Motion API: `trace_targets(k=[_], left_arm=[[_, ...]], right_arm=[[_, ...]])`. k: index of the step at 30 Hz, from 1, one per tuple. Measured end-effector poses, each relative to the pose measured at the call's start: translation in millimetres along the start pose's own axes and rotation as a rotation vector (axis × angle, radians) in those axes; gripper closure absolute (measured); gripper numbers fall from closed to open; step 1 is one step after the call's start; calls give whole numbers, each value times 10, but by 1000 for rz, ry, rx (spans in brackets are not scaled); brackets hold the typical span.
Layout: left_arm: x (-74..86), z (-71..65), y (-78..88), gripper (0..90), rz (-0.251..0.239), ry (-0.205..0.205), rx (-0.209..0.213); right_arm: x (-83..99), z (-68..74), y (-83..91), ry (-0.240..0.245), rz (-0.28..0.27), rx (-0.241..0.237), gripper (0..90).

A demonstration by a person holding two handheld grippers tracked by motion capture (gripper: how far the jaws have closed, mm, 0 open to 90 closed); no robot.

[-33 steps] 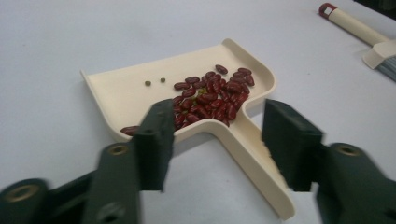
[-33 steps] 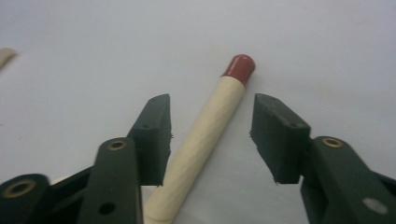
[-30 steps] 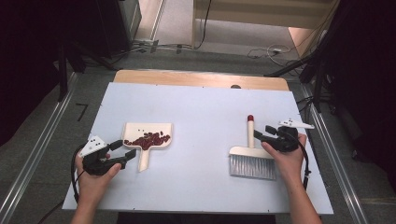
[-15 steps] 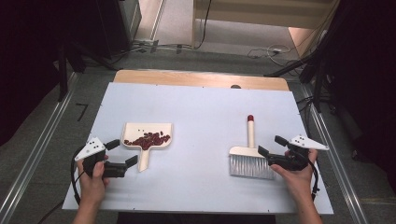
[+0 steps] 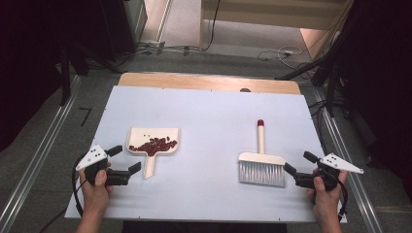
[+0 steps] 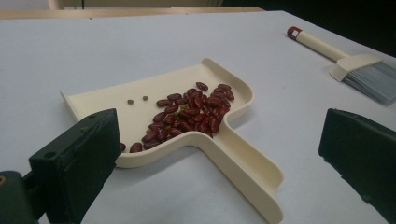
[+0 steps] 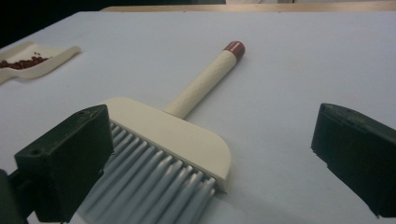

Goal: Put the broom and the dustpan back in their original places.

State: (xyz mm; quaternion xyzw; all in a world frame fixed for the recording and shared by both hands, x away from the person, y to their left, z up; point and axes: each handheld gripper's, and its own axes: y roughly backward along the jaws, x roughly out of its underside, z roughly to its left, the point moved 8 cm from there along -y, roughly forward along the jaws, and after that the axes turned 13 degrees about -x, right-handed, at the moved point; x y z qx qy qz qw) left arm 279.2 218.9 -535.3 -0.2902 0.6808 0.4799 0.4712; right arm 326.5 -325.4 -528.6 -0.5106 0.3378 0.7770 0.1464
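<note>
Left claw (image 5: 122, 162) sits at the near-left of the white table (image 5: 214, 107), jaws spread wide with nothing between them; they have just been opening. Cream plastic dustpan (image 5: 163, 135) lies flat just right of and beyond it, handle pointing toward the near edge, handle end near the claw's tips but not touching. A pile of dark red kidney beans (image 5: 154, 144) rests in the pan, bunched toward the handle side (a couple of small greenish bits (image 6: 137, 99) sit apart from the pile, seen in the left gripper view).

Right claw (image 5: 300, 170) is at the near-right, jaws also wide apart and holding nothing; they too have just been opening. Small hand brush with cream head, grey bristles and a red-capped cream handle (image 5: 261, 162) lies flat on the table just left of that claw, bristles toward the near edge, handle pointing far. Claw tips are close to the bristle corner; can't tell if they touch. In the right gripper view the brush head (image 7: 170, 135) sits ahead of the jaws, offset toward the left one.

Dustpan and brush lie well apart, bare table between them. A light wooden board (image 5: 209, 82) edges the table's far side.
</note>
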Motion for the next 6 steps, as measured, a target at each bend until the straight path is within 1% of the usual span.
trace_targets(k=[2,4,5,6], left_arm=[[-1,11,-1,0,-8,4,-1],[9,18,-9,0,-5,13,-6],[12,18,-12,0,-3,10,-6],[12,14,-14,0,-4,9,-6]], right_arm=[[41,-55,21,20,16,20,0],[76,-103,17,2,24,18,0],[92,-122,3,-8,28,14,0],[88,-119,-2,-4,29,13,0]])
